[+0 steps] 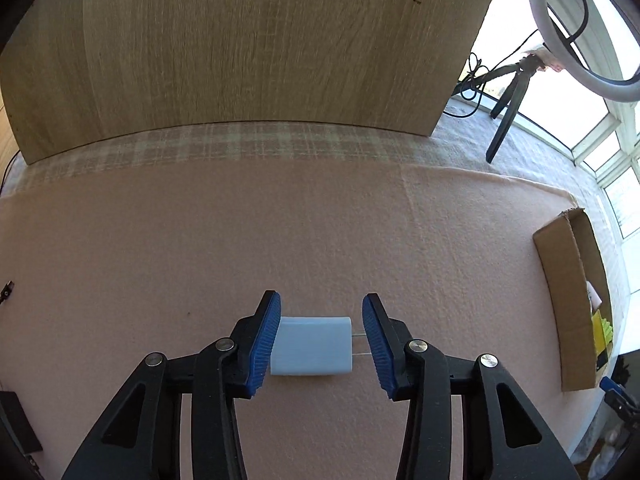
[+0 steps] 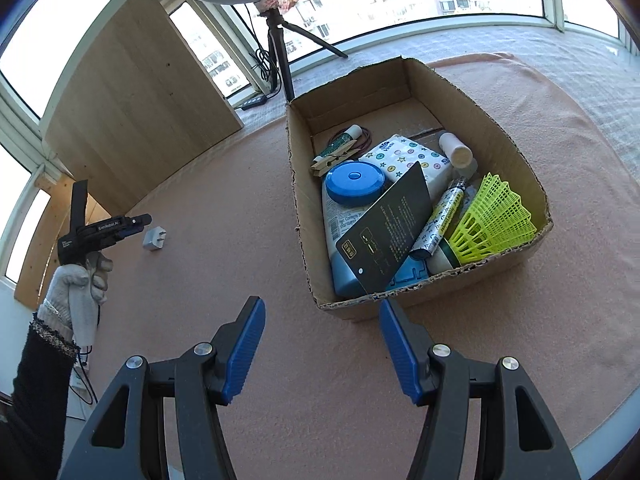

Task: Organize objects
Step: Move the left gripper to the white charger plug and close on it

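Inspection finds the charger (image 1: 311, 347) lying flat on the pink cloth (image 1: 320, 240), between the blue pads of the left gripper (image 1: 322, 346), whose jaws stand open around it. The left pad (image 1: 264, 344) appears to touch or nearly touch the charger's blunt end; the right pad stands apart from the prong end, with the two metal prongs (image 1: 358, 344) pointing into that gap. We judge the gripper is lined up along the charger's long axis so that closing would clamp end against prongs, a hold that may slip or twist on thin pins. In the right wrist view, the same charger (image 2: 154, 239) sits alone on the cloth, well to the left of the box (image 2: 300, 200), with the gloved hand (image 2: 82, 284) holding the left tool just beside it. We note the box stands at the right of the cloth, already holding a shuttlecock (image 2: 494, 220), a dark card (image 2: 386, 232), a blue round case (image 2: 354, 182), a tissue pack (image 2: 404, 158), a clothespin (image 2: 334, 158) and other small items; we judge it to be the collection point, and the charger the last loose item visible. The right gripper (image 2: 322, 350) hangs above the cloth near the box's near wall, jaws open and empty, seemingly kept clear of the box mouth. A wooden board (image 1: 256, 48) stands at the far edge, and a ring light on a tripod (image 2: 276, 40) stands beyond the box.
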Motion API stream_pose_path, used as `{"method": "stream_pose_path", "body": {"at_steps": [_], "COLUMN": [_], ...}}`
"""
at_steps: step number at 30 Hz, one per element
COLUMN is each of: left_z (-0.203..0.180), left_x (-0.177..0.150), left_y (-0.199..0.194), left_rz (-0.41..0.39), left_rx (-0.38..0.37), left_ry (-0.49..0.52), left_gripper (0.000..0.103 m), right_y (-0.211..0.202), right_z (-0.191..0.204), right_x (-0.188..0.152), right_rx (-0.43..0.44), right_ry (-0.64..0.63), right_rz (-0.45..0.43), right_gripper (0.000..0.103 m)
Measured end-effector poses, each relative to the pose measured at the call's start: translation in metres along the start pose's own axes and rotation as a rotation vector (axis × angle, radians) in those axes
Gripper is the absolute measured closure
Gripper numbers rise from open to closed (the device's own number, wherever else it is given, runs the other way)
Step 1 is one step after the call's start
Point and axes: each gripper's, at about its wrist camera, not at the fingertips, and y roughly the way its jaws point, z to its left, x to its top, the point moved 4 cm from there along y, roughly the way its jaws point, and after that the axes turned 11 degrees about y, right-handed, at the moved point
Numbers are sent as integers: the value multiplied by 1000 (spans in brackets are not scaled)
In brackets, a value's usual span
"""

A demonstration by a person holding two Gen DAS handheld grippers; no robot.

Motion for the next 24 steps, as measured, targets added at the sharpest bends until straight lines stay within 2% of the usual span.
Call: {"method": "stream_pose_path", "body": {"at_steps": [9,13,17,24], "left_z": [-3,-15,-29,-69], "left_x": [-7,-24,-41,-84], "left_y": [16,12,7,-5], "left_rz": [50,50,38,10], "left_rx": [-59,-107,-100,-153], "left_ry": [12,18,36,-17], "left_gripper": [61,61,61,61], "right_y": [4,9,18,27], "right_z": [-1,10,18,34], "right_x": [-3,-5,-4,-12], "right_rx": [-13,-5,2,32], "right_ry": [12,-20,-33,-85], "right_rz": [16,29,47,88], "right_gripper": [47,47,45,45]}}
